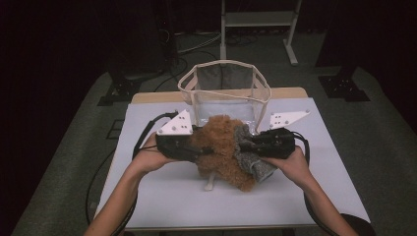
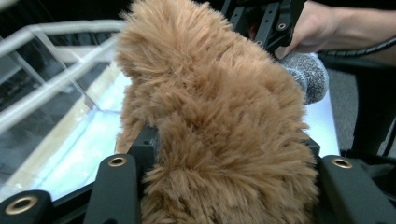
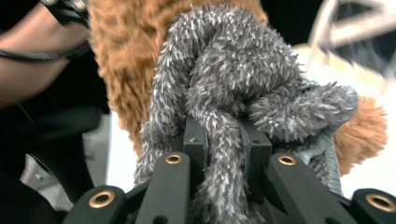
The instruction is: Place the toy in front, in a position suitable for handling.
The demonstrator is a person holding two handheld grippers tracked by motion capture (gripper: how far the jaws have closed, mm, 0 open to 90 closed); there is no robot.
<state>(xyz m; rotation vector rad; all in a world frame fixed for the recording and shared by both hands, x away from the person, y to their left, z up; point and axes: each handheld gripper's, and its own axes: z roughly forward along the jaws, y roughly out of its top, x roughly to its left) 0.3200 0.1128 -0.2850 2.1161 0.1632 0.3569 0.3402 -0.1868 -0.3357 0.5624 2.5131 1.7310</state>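
Observation:
A brown furry plush piece (image 1: 221, 142) with a grey fuzzy part (image 1: 251, 155) hangs between my two grippers, just in front of the basket. My left gripper (image 1: 202, 147) grips it from the left, and brown fur (image 2: 219, 116) fills the gap between its jaws (image 2: 229, 149). My right gripper (image 1: 246, 145) comes in from the right. In the right gripper view it (image 3: 224, 135) is shut on a fold of the grey fuzzy part (image 3: 233, 79), with brown fur (image 3: 121, 56) behind. A small white tag (image 1: 210, 184) dangles under the piece near the table.
A see-through basket with a pale rim (image 1: 223, 64) stands at the back of the white table (image 1: 305, 196), right behind the plush piece; its rim (image 2: 60, 28) shows at the left of the left gripper view. Cables trail from both grippers along the forearms.

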